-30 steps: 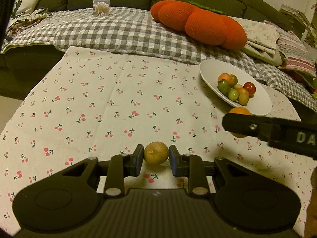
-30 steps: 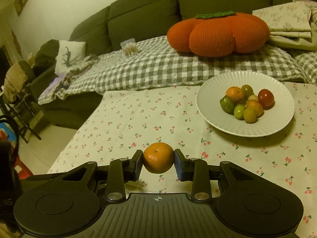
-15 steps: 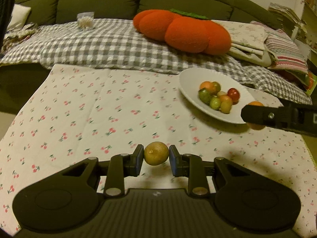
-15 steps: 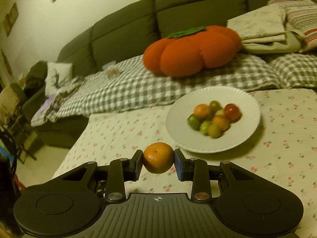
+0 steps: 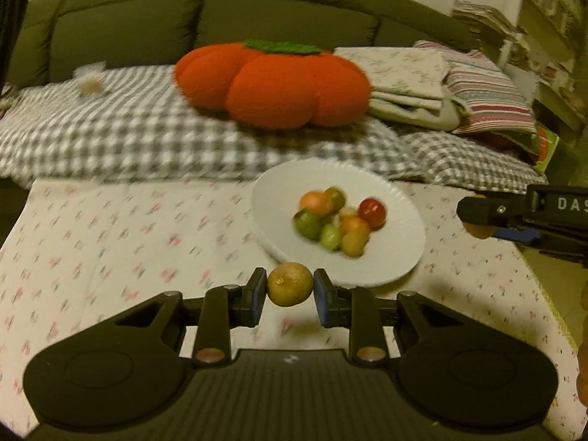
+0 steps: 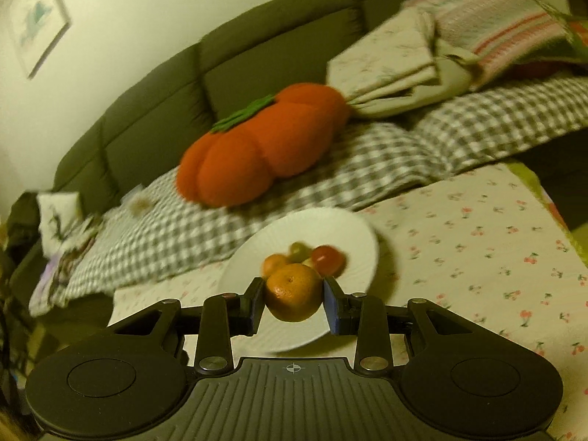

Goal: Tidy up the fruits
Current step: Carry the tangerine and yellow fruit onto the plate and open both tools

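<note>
I read the left gripper [image 5: 290, 291] clamped on a yellow-green lime [image 5: 290, 284], held just short of the near rim of the white plate [image 5: 397, 250]. The right gripper [image 6: 294, 298] is pinched on a mandarin orange [image 6: 293, 292], held in front of that plate [image 6: 352, 242], whose small mixed fruits [image 5: 332, 220] sit piled at its centre. Both views are motion-blurred.

pumpkin cushion [image 5: 273, 82], checked blanket [image 5: 110, 139], green sofa [image 5: 147, 29]
</note>
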Available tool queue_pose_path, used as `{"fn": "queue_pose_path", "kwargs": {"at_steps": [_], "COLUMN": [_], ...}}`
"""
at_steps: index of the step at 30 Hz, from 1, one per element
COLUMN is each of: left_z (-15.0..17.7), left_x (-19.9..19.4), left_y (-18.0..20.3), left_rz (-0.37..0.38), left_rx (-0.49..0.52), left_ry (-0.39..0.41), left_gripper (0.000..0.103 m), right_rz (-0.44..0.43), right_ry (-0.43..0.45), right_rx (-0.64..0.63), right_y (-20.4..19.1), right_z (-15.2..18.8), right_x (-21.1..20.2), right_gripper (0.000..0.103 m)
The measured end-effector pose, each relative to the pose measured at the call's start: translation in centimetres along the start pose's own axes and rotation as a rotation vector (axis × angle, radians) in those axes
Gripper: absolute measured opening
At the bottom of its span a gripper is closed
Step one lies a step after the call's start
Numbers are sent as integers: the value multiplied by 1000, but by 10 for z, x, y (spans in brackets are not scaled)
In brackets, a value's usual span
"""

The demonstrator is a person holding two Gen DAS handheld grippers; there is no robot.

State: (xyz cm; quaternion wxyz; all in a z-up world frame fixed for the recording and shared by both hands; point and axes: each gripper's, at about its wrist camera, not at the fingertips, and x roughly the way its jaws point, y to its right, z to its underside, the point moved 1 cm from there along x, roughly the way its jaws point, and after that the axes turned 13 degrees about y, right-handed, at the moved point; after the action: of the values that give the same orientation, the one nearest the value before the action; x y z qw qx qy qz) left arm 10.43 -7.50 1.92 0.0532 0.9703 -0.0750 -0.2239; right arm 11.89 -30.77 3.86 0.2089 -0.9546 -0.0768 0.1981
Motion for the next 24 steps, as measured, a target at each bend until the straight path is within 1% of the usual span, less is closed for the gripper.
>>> {"fn": "queue_pose_path", "kwargs": {"at_steps": [4, 7, 9, 13, 16, 24], "left_z": [-7, -7, -6, -2, 3, 7], "left_x": [24, 42, 55, 75, 85, 101], "left_y": [15, 26, 29, 27, 26, 27], "left_rz": [56, 77, 89, 100, 109, 87], "left_rx": [30, 82, 98, 109, 115, 154], "left_ry": [8, 21, 21, 6, -4, -14], "left_gripper": [26, 26, 26, 26, 26, 26], "right_rz": [45, 47, 45, 25, 12, 21], "right_ry": [-13, -27, -28, -38, -64, -99], "right_rx": [20, 24, 11, -24, -17, -70], "right_y": [17, 21, 19, 14, 15, 11], "right_z": [-3, -1, 1, 7, 13, 24], "right_x": [16, 30, 37, 54, 66, 83], "right_gripper": [32, 32, 32, 32, 32, 32]}}
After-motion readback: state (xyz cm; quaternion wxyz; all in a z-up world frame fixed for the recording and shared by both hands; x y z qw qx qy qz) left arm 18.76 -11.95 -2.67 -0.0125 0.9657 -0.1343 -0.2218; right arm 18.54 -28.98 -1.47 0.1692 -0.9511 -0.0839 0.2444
